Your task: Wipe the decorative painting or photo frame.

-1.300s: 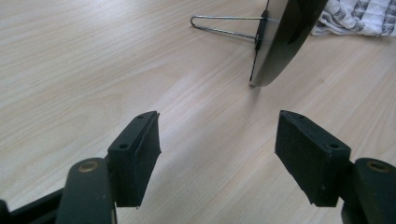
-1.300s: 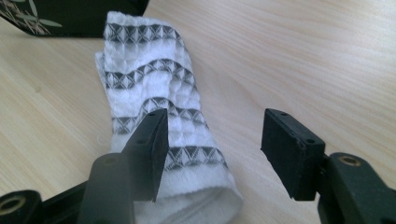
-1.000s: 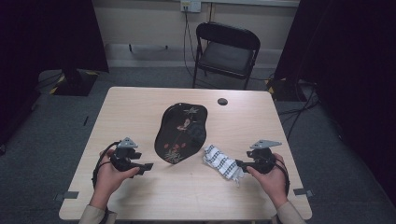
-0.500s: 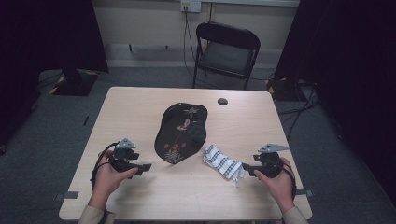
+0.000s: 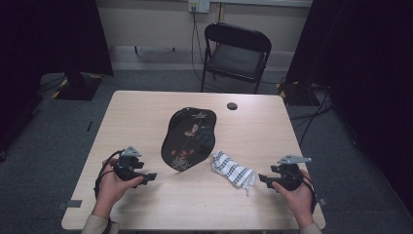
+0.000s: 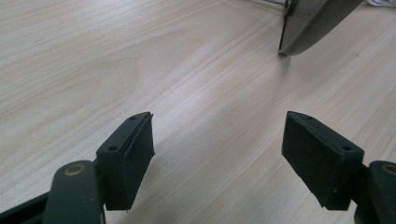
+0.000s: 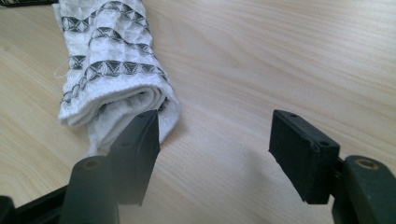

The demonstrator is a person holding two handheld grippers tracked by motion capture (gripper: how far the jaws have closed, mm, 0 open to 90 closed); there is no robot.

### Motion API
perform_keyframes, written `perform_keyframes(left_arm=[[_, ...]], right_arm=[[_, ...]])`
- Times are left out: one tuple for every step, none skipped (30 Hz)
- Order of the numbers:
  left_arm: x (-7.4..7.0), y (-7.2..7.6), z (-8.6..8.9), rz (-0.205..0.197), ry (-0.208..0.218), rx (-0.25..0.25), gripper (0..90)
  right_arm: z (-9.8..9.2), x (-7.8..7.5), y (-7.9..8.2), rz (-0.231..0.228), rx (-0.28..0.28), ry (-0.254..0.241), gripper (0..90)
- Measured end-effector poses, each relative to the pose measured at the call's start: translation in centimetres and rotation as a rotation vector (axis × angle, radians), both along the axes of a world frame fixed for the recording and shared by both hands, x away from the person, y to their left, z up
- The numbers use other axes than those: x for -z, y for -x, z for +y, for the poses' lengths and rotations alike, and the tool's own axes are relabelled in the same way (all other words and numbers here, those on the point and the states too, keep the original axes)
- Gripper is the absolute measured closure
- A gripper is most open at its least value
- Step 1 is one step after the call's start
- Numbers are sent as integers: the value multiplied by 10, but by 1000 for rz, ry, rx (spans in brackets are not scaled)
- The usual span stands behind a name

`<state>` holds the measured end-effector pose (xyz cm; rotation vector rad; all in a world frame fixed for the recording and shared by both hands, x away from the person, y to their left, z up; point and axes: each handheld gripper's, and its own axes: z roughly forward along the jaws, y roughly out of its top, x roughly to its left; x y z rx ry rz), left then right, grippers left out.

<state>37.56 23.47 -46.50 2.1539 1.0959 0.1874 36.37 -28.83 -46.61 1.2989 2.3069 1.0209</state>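
A folded white cloth [image 5: 234,169] with black patterned stripes lies on the wooden table [image 5: 146,117], right of a black lacquered tray [image 5: 189,138] painted with flowers. My right gripper [image 5: 263,179] sits just right of the cloth. Its jaws have just been opening and stand open over bare wood. In the right gripper view [image 7: 215,121] the cloth [image 7: 112,70] lies beside and behind the left jaw, not between the pads. My left gripper [image 5: 150,176] rests left of the tray, open, with bare table between its jaws [image 6: 219,126]. The tray's edge [image 6: 308,25] shows ahead of it.
A small black round disc [image 5: 232,106] lies near the table's far edge. A black folding chair [image 5: 237,53] stands beyond the table. Both hands rest close to the near edge of the table.
My right gripper has drawn back to the right, away from the cloth, which stays on the table. The left hand has kept still.
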Motion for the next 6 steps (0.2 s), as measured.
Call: perform_keyframes(left_arm=[[0,0,0,-2,2,-2,249],[0,0,0,-4,3,-2,246],[0,0,0,-4,4,0,245],[1,0,0,-7,-8,1,245],[1,0,0,-7,-8,1,244],[1,0,0,-10,-9,2,244]], right_arm=[[0,0,0,0,0,0,329],[-1,0,1,-4,5,-10,327],[-2,1,1,-2,7,-21,321],[-2,2,2,3,11,-34,318],[-2,2,2,3,11,-34,318],[-2,3,2,1,6,-28,318]])
